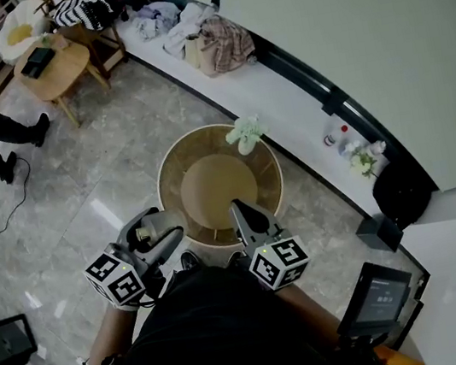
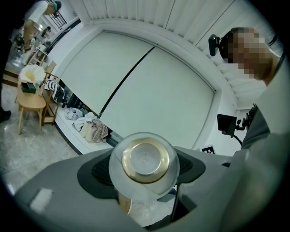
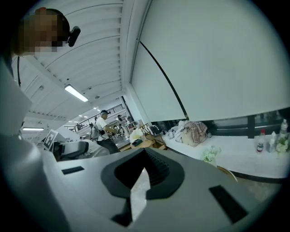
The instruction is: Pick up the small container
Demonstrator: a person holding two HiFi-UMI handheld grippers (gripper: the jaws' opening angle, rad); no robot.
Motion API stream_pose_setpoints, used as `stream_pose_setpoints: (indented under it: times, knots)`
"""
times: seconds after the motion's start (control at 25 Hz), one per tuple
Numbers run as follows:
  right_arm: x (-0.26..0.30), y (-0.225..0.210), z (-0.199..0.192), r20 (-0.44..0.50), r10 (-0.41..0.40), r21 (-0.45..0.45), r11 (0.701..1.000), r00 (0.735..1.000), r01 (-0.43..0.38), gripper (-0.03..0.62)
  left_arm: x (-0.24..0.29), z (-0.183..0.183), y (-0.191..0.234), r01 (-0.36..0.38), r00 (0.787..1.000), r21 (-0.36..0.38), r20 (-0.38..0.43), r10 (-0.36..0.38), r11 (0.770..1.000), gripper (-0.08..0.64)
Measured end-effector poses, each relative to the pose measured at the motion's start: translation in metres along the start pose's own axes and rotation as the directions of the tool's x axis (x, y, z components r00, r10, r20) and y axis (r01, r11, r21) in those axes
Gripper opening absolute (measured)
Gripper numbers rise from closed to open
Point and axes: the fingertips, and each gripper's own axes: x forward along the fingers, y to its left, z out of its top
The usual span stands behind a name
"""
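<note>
Holding step judged done: left gripper (image 1: 157, 235) clamped on small container (image 2: 145, 159), clear body with a gold cap, at the round table's (image 1: 173, 156) 7 o'clock. Right gripper (image 3: 140, 190) at 5 o'clock, jaws together, empty. Next move calls for a firm, level grip. Plant (image 1: 244, 134) at 1 o'clock. No readable writing.

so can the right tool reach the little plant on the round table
Probably yes: the right tool is over the near edge of the round table, with only bare tabletop between it and the plant. Its jaws are together, so they'd need opening.
</note>
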Motion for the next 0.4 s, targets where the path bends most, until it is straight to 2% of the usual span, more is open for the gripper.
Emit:
stream_pose_setpoints:
  times: [0.4]
  knots:
    - [0.0043, 0.0034, -0.0007, -0.011, 0.005, -0.007, 1.0, 1.0, -0.005, 0.006, -0.0004, -0.0063, 0.0084, -0.01, 1.0, 0.035, -0.021, 0.011, 0.999, 0.337]
